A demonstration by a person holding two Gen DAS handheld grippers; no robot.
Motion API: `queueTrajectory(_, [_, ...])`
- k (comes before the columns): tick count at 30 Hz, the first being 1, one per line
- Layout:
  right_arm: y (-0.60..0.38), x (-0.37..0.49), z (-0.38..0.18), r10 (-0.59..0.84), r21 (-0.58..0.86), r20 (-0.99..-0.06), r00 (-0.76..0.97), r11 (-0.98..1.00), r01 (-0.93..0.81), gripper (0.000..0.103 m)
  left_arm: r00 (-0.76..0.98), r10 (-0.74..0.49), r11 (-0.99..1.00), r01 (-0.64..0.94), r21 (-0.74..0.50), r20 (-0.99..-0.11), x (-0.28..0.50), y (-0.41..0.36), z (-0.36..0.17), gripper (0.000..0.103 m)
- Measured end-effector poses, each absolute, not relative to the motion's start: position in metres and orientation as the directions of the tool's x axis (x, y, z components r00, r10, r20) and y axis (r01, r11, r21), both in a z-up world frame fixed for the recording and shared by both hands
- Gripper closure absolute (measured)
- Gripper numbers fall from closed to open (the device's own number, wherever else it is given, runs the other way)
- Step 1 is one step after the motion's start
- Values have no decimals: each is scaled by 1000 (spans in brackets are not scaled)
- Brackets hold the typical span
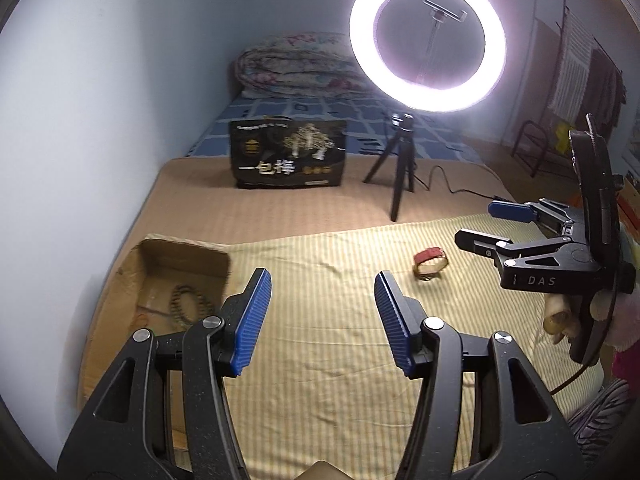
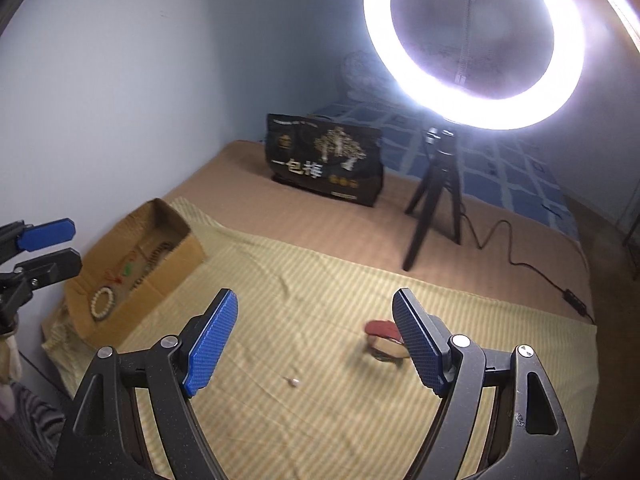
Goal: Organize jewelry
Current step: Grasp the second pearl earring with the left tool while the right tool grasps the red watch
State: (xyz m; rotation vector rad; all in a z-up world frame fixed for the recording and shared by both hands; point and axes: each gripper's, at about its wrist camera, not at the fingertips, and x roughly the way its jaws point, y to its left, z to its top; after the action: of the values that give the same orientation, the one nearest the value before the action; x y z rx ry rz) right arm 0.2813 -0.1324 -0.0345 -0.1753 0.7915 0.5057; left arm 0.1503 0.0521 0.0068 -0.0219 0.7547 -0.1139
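Both our tongs, left & right, gape empty. Red-and-tan strap bracelet lies on striped bed cloth beside right tongs; tiny loose pearl bead could roll away if we bump the cloth.

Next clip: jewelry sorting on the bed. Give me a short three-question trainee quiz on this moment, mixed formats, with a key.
1. True or false: the red bracelet already lies inside the cardboard box.
2. Multiple choice: what is between the fingers of the right gripper? A) a bead bracelet B) the small pearl C) nothing
3. Fill in: the pale bead bracelet lies in the ____.

Key:
1. False; it lies on the striped cloth.
2. C; both it and the left gripper are open and empty, and the small pearl lies loose on the cloth.
3. Cardboard box.
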Motion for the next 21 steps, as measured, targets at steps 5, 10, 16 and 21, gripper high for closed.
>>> queueTrajectory(5, [-165, 287, -43, 299, -15, -727, 619, 894, -448, 23, 698, -137, 989, 133, -61, -702, 162, 31, -5, 48])
queueTrajectory(10, [-200, 296, -58, 268, 0, -727, 632, 921, -391, 23, 648, -197, 978, 181, -103, -735, 175, 15, -30, 48])
queueTrajectory(16, [-221, 312, -92, 263, 44, -771, 580, 930, -364, 23, 560, -255, 959, 253, -130, -788, 192, -9, -70, 48])
queueTrajectory(21, [-217, 326, -117, 267, 31, -798, 540, 913, -406, 23, 478, -285, 942, 300, -150, -831, 204, -29, -106, 62])
